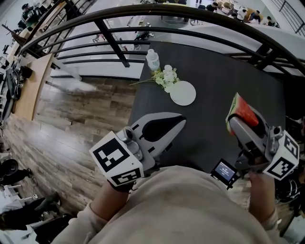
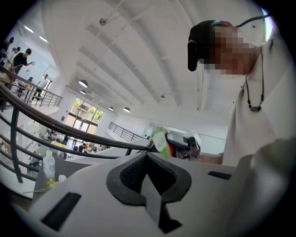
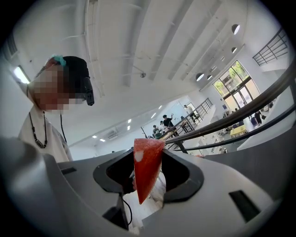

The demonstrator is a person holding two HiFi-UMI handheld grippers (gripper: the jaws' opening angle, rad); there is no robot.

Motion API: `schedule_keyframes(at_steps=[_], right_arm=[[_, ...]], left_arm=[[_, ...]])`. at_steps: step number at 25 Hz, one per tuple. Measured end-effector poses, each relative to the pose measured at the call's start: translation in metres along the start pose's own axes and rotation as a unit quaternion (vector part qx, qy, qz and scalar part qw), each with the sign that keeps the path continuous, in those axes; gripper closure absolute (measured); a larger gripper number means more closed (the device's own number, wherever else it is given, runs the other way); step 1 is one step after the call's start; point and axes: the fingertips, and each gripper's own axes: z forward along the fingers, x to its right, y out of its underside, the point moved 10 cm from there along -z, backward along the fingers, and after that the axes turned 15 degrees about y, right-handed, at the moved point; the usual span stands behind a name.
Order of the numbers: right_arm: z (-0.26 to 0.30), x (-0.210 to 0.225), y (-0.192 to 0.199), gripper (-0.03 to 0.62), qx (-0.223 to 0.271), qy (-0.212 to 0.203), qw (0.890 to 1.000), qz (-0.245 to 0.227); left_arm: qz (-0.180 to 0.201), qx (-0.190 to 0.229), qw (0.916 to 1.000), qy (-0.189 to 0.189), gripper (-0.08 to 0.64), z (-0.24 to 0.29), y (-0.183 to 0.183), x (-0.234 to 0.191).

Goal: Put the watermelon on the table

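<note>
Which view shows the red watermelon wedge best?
Right gripper view: the red watermelon wedge sits centred and close, clamped in the right hand-held gripper. Head view shows it smaller, at that gripper's tip. Left gripper view catches only its green rind, distant.

Big open-plan hall here, up on a balcony: black railing point(image 1: 112, 43), wood floor point(image 1: 81, 109), people point(image 1: 248, 14) at tables beyond.

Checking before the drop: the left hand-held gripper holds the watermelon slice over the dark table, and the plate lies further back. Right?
No. The right hand-held gripper holds the watermelon slice, as the right gripper view shows; the left hand-held gripper is shut with nothing in it. The slice is over the dark table, and the plate lies further back.
</note>
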Motion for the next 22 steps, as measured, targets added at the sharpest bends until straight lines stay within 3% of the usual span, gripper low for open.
schedule_keyframes(at_steps=[22], right_arm=[[0.037, 0.009, 0.020, 0.396, -0.053, -0.013, 0.998, -0.011]], left_arm=[[-0.018, 0.017, 0.9988, -0.042, 0.558, -0.035, 0.020, 0.015]])
